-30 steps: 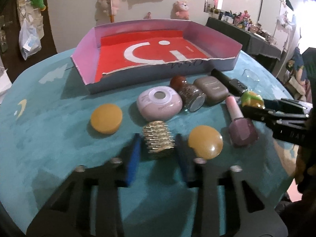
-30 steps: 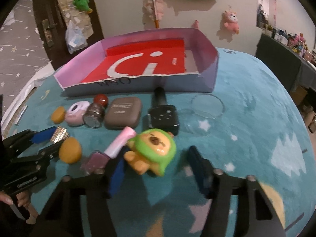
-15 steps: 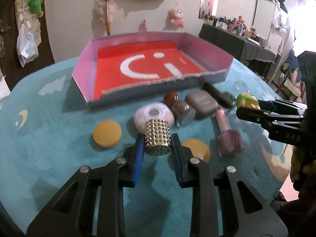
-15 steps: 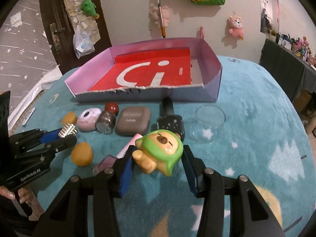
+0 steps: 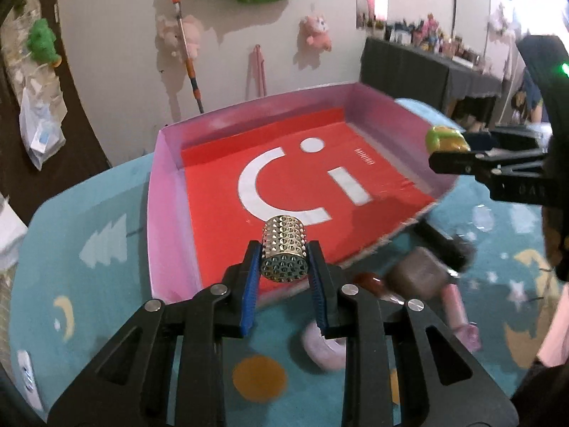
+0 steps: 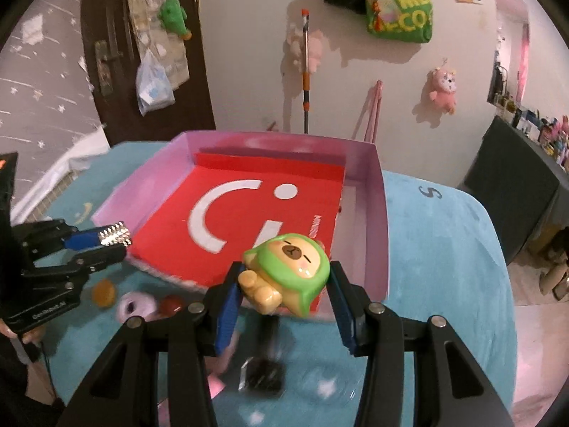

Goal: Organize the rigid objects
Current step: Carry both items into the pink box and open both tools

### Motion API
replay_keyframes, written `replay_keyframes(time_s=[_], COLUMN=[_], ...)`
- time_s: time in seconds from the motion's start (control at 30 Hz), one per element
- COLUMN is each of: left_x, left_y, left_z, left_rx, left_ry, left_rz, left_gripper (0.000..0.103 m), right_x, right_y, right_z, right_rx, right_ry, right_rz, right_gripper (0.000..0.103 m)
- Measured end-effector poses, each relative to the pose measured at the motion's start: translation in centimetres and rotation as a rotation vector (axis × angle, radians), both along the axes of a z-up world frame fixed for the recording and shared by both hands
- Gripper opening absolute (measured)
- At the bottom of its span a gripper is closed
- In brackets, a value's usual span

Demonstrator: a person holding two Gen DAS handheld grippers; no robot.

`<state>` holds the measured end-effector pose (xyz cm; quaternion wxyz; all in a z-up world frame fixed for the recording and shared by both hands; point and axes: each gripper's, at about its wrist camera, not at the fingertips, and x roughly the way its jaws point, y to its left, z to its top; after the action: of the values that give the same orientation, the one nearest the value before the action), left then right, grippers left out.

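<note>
My left gripper [image 5: 284, 267] is shut on a gold studded cylinder [image 5: 284, 249] and holds it in the air over the near edge of the pink box [image 5: 167, 192] with the red floor. My right gripper [image 6: 284, 284] is shut on a green-hooded bear figurine [image 6: 288, 274], held above the box's near right corner [image 6: 380, 235]. The right gripper with the bear shows at the right of the left wrist view [image 5: 448, 142]. The left gripper with the cylinder shows at the left of the right wrist view [image 6: 110, 242].
On the teal rug lie an orange disc [image 5: 259, 377], a pink round case [image 5: 323, 348], a red ball [image 5: 370, 281], a brown case [image 5: 419, 274], a pink bottle [image 5: 458, 313] and a black item [image 6: 263, 373]. A dark table [image 5: 426, 71] stands behind.
Both grippers have lifted their objects off the rug and carried them forward, up to and over the box's near edge. The box now fills the middle of both views.
</note>
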<state>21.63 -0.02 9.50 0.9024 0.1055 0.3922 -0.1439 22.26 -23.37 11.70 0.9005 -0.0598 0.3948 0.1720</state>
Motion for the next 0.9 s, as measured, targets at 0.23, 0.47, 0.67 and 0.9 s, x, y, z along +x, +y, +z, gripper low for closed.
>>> replay_keyframes(time_s=[0.23, 0.47, 0.67, 0.9], left_x=[3.2, 4.3, 5.0, 5.1], left_y=[-0.4, -0.2, 0.0, -0.1], left_z=[-1.7, -3.0, -3.9, -4.1], left_rx=[0.056, 0.1, 0.102, 0.114], left_ry=[0.101, 0.146, 0.171, 0.171], left_rz=[-0.016, -0.013, -0.011, -0.012], left_gripper=[0.024, 0.024, 0.024, 0.024], right_x=[5.3, 6.6, 6.6, 6.8], right_y=[1.1, 2.4, 3.1, 3.3], right_z=[-2.7, -4.9, -5.6, -5.7], right_rx=[-0.143, -0.285, -0.356, -0.387], right_ry=[0.136, 0.202, 0.203, 0.204], right_rz=[0.027, 0.071, 0.08, 0.089], right_gripper=[0.05, 0.05, 0.05, 0.05])
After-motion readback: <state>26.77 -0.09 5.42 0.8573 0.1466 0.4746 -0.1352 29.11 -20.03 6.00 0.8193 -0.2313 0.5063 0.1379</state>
